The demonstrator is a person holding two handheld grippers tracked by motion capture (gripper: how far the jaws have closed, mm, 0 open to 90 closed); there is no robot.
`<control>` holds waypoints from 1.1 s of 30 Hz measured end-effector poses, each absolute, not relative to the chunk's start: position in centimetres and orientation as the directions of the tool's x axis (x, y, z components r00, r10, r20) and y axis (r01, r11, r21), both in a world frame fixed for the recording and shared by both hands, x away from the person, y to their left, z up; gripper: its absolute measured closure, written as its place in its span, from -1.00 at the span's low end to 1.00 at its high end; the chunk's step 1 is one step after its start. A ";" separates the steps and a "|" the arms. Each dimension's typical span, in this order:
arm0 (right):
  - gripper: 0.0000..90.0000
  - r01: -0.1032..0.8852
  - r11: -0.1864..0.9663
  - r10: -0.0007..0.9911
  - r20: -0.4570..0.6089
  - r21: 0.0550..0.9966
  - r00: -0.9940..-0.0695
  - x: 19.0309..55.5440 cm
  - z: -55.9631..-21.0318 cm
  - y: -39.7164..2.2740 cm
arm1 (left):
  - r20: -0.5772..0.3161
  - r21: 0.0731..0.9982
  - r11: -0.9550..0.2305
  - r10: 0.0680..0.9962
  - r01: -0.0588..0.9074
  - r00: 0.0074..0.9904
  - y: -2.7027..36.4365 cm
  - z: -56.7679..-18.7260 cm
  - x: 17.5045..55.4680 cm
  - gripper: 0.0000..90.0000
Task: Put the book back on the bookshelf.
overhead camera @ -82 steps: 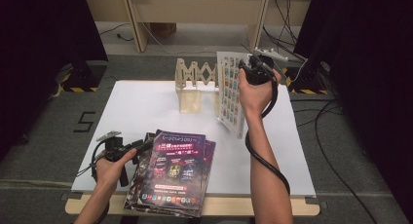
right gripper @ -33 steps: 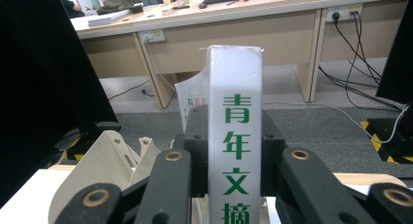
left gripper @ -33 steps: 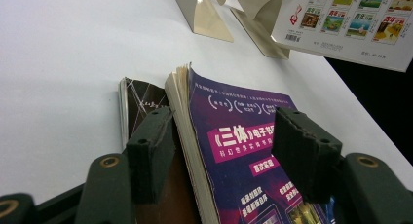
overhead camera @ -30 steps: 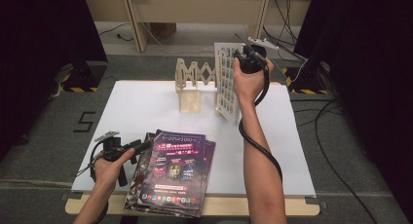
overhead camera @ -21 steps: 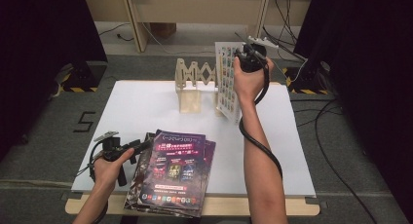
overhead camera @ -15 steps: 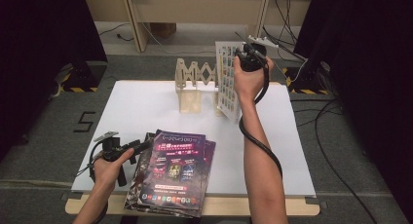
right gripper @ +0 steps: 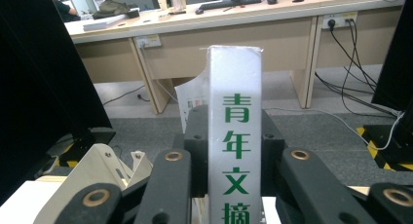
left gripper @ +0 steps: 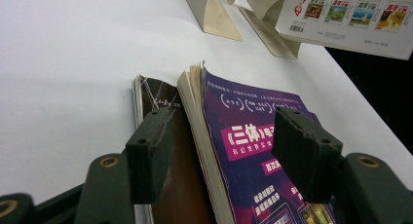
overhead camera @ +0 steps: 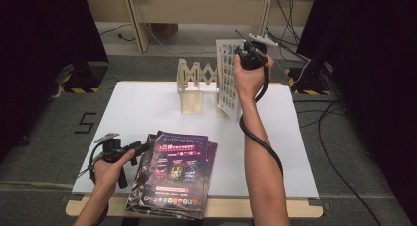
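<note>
- The right gripper (overhead camera: 247, 53) has its fingers (right gripper: 197, 151) clamped on the spine of a white-backed magazine (overhead camera: 227, 78), which it holds upright above the far edge of the worktop (overhead camera: 147, 103), just beside the wooden rack (overhead camera: 196, 86).
- The magazine looks thin and floppy; pinched at the spine it hangs flat, so the grip seems well placed. Its glossy cover is probably slippery, so a firm squeeze near the spine is the safer hold.
- Its lower edge sits close to the rack's slots; I judge it is being lined up to slide in, and a skewed entry could buckle the pages.
- The left gripper (left gripper: 224, 151) rests at the near left corner with its fingers open, straddling the spine edge of the purple magazine (overhead camera: 179, 172), which tops a small stack.
- The stack lies flat; taking one copy calls for lifting at the bound edge.
</note>
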State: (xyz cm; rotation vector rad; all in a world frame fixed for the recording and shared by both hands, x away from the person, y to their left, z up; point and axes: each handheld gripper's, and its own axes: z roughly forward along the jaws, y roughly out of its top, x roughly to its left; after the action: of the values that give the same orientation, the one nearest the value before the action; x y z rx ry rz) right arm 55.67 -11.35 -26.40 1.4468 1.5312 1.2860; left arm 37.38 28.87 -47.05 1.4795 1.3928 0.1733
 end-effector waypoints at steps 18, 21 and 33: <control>0.65 0.297 -0.102 0.974 0.157 0.949 -0.165 56.4 -26.1 -11.4 | -0.522 0.729 0.226 0.794 0.646 0.311 28.8 -47.3 37.4 -0.12; 0.65 0.296 -0.100 0.974 0.154 0.950 -0.164 56.4 -26.1 -11.3 | -0.521 0.730 0.226 0.795 0.645 0.311 28.8 -47.3 37.4 -0.12; 0.65 0.288 -0.095 0.974 0.149 0.953 -0.173 57.1 -26.6 -10.2 | -0.525 0.726 0.231 0.794 0.648 0.305 29.0 -47.4 37.4 -0.12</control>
State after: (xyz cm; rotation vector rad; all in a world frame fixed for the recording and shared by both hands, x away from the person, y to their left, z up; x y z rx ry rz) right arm 57.14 -10.24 -26.59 1.4158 1.5067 1.3024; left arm 37.40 28.97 -47.39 1.4755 1.4012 0.1683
